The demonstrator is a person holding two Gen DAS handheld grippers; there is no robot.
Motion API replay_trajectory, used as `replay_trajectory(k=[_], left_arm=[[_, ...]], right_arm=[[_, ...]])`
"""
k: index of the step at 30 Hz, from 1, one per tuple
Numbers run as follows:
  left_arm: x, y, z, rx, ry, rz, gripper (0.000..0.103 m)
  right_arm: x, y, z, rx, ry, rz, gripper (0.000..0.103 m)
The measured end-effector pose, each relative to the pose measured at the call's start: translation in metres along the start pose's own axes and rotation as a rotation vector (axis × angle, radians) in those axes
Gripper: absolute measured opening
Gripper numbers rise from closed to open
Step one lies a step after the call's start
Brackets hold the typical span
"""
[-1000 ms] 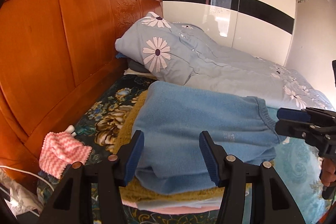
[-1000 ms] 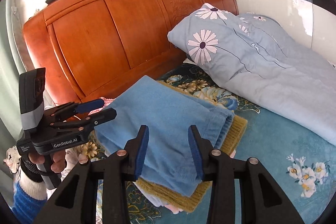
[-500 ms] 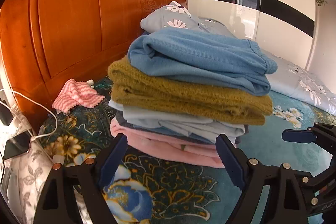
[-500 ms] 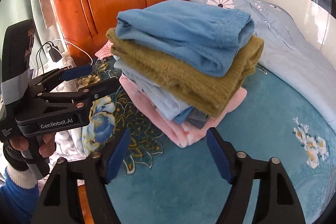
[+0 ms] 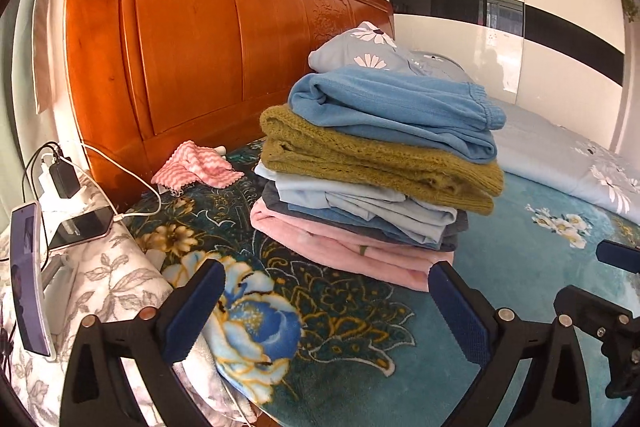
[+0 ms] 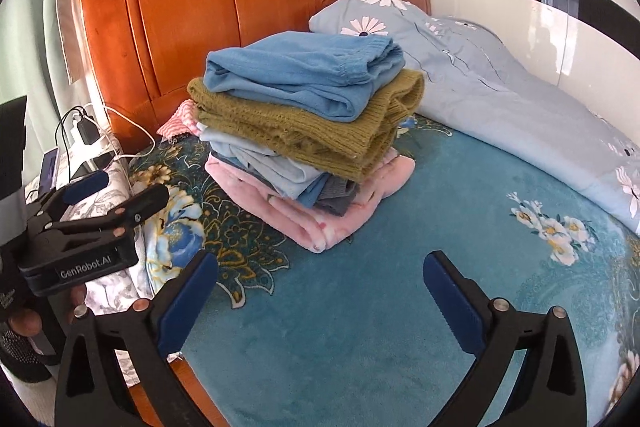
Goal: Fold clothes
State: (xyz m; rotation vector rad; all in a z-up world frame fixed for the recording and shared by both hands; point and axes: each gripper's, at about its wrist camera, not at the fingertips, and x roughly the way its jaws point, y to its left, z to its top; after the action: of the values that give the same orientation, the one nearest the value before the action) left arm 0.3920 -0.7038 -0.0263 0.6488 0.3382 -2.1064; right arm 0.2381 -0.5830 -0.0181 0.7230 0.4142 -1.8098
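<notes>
A stack of folded clothes stands on the bed, also in the right wrist view. A blue garment lies on top, then an olive knit sweater, light blue and grey pieces, and a pink one at the bottom. My left gripper is open and empty, in front of the stack and apart from it. My right gripper is open and empty, also short of the stack. The left gripper shows in the right wrist view, to the stack's left.
The orange wooden headboard stands behind the stack. A pale blue daisy-print quilt lies to the right. A pink zigzag cloth lies by the headboard. Phones and chargers sit on a bedside stand at the left. The teal floral blanket covers the bed.
Both grippers have pulled back and down from the blue garment on top of the stack, and their jaws have opened wider. The whole stack now shows.
</notes>
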Motion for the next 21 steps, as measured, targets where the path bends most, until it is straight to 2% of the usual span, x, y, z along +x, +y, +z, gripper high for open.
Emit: replay_trajectory(k=[7, 10, 14, 16, 19, 21], left_arm=[[-0.01, -0.021, -0.01, 0.046, 0.021, 0.008, 0.103], [-0.009, -0.025, -0.01, 0.04, 0.031, 0.029, 0.103], [-0.01, -0.027, -0.011, 0.005, 0.041, 0.049, 0.103], [-0.014, -0.029, -0.011, -0.003, 0.039, 0.031, 0.103], [-0.019, -0.033, -0.011, 0.01, 0.041, 0.013, 0.103], [-0.022, -0.036, -0.011, 0.017, 0.037, 0.009, 0.103]], right_arm=[[-0.004, -0.016, -0.014, 0.083, 0.027, 0.011, 0.103], [-0.01, -0.026, -0.017, 0.117, -0.003, -0.003, 0.103], [-0.019, -0.026, -0.017, 0.084, -0.065, -0.044, 0.103], [-0.023, -0.023, -0.016, 0.056, -0.099, -0.096, 0.103], [-0.031, -0.019, -0.017, 0.028, -0.148, -0.122, 0.103], [-0.034, -0.016, -0.019, 0.023, -0.146, -0.119, 0.103]])
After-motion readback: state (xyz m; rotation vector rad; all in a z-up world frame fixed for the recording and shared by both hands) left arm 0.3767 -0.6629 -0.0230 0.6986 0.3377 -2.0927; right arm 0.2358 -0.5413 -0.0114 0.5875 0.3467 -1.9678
